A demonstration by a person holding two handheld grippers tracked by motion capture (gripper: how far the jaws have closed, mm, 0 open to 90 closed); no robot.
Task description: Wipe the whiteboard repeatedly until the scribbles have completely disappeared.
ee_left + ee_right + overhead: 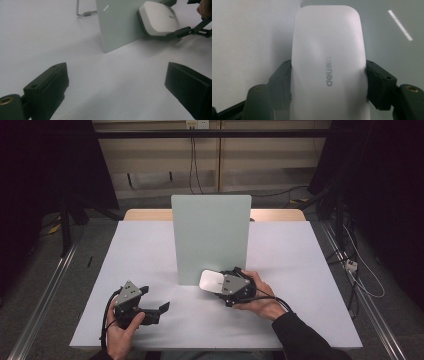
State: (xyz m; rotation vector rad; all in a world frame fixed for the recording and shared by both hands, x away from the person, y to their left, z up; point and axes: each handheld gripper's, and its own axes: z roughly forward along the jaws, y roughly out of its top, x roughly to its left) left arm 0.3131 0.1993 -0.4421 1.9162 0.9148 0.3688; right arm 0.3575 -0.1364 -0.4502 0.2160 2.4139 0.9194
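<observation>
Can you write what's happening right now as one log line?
right gripper: shut on white eraser | eraser: at upright board | left gripper: open, empty

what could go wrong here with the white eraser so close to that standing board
1. The right tongs grip the white eraser by its sides, right at the pale green board. The board stands upright on a thin wire stand; a hard push might tip or slide it.
2. The eraser's smooth rounded sides could slip between the pads once it presses on the board.
3. The left tongs rest open on the table, away from the board, so nothing steadies it.
</observation>
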